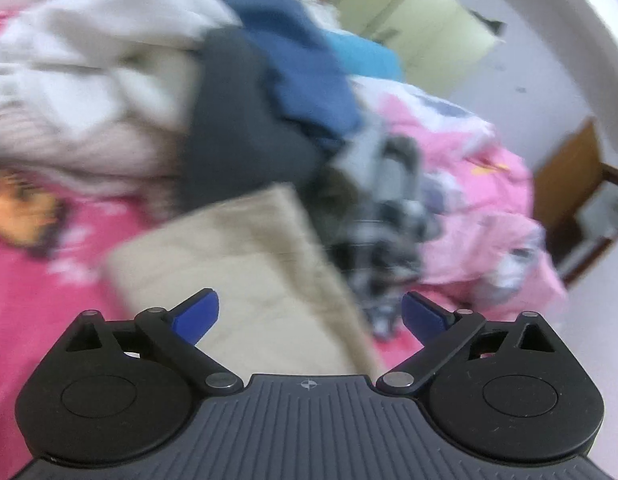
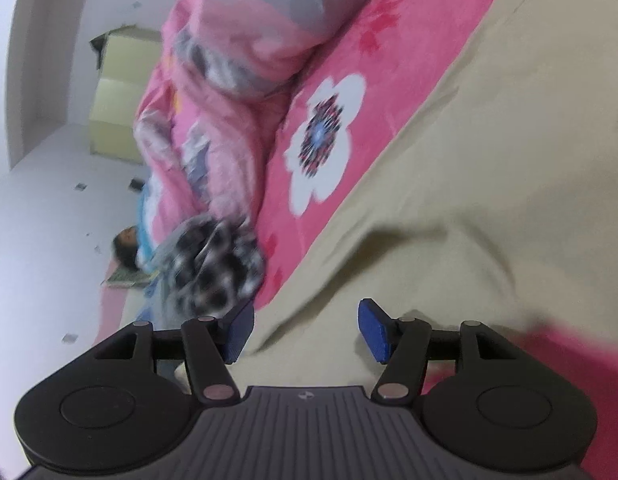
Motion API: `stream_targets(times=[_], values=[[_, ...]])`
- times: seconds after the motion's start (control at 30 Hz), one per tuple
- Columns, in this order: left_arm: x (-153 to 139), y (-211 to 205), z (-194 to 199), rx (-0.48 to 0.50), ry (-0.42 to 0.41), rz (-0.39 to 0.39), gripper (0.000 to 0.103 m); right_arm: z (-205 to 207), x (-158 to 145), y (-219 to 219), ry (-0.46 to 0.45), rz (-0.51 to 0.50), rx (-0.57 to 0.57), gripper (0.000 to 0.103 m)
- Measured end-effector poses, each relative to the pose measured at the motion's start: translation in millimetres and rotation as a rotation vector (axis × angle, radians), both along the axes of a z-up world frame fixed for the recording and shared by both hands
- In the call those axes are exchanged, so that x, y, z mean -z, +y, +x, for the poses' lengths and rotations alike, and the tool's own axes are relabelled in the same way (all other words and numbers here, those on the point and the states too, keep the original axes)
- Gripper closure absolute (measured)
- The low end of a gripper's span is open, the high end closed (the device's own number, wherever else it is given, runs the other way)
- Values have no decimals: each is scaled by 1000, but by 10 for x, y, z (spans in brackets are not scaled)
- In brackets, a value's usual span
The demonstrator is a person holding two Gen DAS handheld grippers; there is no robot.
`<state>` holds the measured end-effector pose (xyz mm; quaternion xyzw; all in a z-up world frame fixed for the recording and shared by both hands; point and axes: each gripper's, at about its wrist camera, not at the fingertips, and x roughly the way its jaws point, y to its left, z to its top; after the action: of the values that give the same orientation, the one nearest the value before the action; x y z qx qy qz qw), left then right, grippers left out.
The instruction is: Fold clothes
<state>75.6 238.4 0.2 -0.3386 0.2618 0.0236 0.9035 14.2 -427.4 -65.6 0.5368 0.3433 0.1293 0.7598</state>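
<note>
Folding in progress. The beige garment (image 1: 245,256) lies flat on the pink bedspread (image 1: 37,296), near the bed's edge, beside a heap of unfolded clothes (image 1: 237,100) and a pink quilt (image 2: 229,80). The left gripper (image 1: 310,316) stands wide apart and empty over the garment; the right gripper (image 2: 307,330) is partly spread, gripping nothing, above the beige cloth. Judged step: garment released after a fold. Next move calls for regripping an edge or taking another piece.

Each gripper, left (image 1: 311,316) and right (image 2: 307,330), has a ribbed grey body with a small crosshair mark. Black linkage arms pivot on silver pins beside round black housings. The fingertips (image 1: 197,316) carry blue pads.
</note>
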Motion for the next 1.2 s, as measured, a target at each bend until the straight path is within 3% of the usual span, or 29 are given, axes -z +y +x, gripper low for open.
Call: stream_targets(times=[0.1,0.23,0.4,0.5,0.57,0.73,0.87,0.97,1.1,1.17,1.2], values=[[245,98,-182,-22,61,-39,5,-194,67,162,31,63,-65,41],[650,151,-166,-22,97,-172,10,-277,269,459,132,91,-138,40],[1125,200,75,-25,118,-332,31,-230,513,626,221,107,-95,42],[1188,229,203,-37,66,-333,37,-155,567,562,209,151,-23,43],[1211,259,286,-48,42,-341,45,-107,617,500,206,179,37,49],[1304,326,473,-70,16,-372,59,-45,875,284,199,293,197,79],[1336,288,566,-84,-9,-371,62,-80,948,249,130,336,300,81],[1340,246,588,-103,-21,-359,62,-49,961,252,70,314,343,80],[1313,174,563,-137,-18,-314,76,91,935,232,18,254,344,81],[1285,150,525,-163,-7,-324,80,145,858,243,-15,175,345,83],[1267,142,502,-175,-2,-335,82,164,809,253,-32,123,344,92]])
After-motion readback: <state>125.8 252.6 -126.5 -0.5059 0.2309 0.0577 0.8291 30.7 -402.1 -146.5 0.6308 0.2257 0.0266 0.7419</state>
